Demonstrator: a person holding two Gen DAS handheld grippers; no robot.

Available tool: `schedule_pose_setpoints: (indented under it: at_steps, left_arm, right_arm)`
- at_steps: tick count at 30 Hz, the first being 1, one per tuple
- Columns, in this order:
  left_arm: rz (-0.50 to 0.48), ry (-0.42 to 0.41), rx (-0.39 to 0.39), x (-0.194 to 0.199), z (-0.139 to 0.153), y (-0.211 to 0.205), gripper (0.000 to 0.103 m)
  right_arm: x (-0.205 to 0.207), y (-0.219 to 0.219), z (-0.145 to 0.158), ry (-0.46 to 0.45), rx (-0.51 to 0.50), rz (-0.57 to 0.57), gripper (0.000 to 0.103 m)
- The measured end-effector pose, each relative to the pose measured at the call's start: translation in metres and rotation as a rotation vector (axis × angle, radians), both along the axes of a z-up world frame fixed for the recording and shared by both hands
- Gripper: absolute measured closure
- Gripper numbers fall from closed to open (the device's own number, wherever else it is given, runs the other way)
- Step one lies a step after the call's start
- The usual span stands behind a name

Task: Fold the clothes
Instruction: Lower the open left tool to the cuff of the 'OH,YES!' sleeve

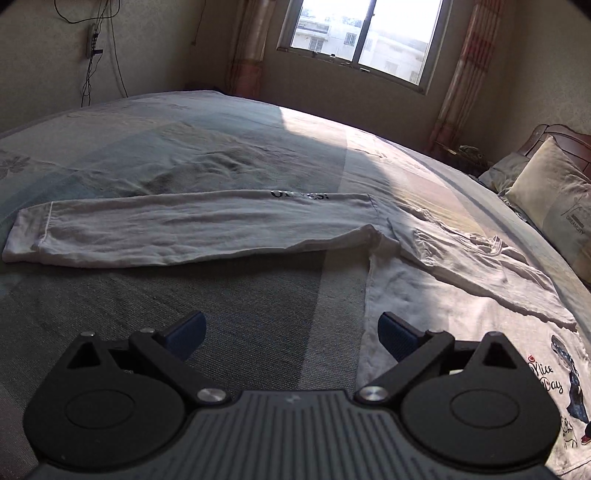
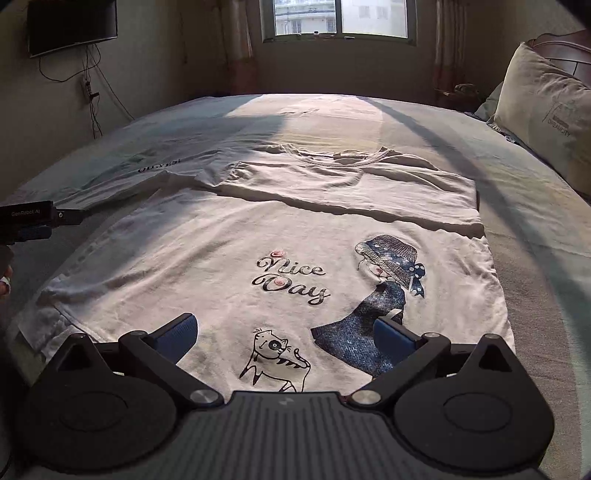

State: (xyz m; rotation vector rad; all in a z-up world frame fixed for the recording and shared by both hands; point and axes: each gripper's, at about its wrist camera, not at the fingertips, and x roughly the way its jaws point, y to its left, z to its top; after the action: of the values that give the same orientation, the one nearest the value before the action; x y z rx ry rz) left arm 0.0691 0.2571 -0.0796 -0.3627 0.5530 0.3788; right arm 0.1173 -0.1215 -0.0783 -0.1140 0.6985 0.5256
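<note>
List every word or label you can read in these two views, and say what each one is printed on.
"Nice Day": shirt front.
"DREAMCITY": pillow; the line above it is too blurred.
"GenRobot.AI": left hand-held gripper.
Black lettering on the long sleeve: partly creased, not surely readable.

A bed (image 2: 535, 229) carries a white long-sleeved shirt (image 2: 229, 236) spread flat and a pillow (image 2: 546, 110).

Bedroom interior, lit by daylight from the far wall.
We see a window (image 2: 338, 18) flanked by curtains (image 1: 458, 74), a sunlit band across the bed (image 1: 221, 147), pillows (image 2: 543, 107) against a wooden headboard (image 1: 554, 138), and a wall-mounted television (image 2: 72, 26) with dangling cables (image 2: 90, 99).
</note>
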Motion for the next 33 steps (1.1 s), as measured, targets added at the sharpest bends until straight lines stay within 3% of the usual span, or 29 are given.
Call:
schedule_pose_setpoints:
  at_steps: [5,7,15,22,26,33]
  left_arm:
    - [0.081,0.000,-0.061,0.001,-0.012,0.044,0.004]
    - [0.070,0.009,-0.078,0.005,-0.018,0.054,0.003]
    - [-0.031,0.070,0.049,0.031,-0.021,0.050,0.001]
    - [-0.175,0.075,0.068,0.057,-0.021,0.031,0.001]
    - [-0.186,0.064,0.086,0.065,-0.023,0.031,0.001]
    - [-0.037,0.035,-0.065,0.049,-0.016,0.064,0.001]
  right_arm:
    - [0.002,0.009,-0.007,0.011,-0.039,0.013,0.000]
    - [0.002,0.012,-0.010,0.017,-0.052,0.022,0.000]
    - [0.002,0.026,-0.022,0.040,-0.091,0.058,0.000]
    - [0.002,0.031,-0.027,0.040,-0.103,0.059,0.000]
    - [0.004,0.028,-0.028,0.060,-0.080,0.048,0.000]
    - [0.003,0.027,-0.026,0.047,-0.083,0.045,0.000]
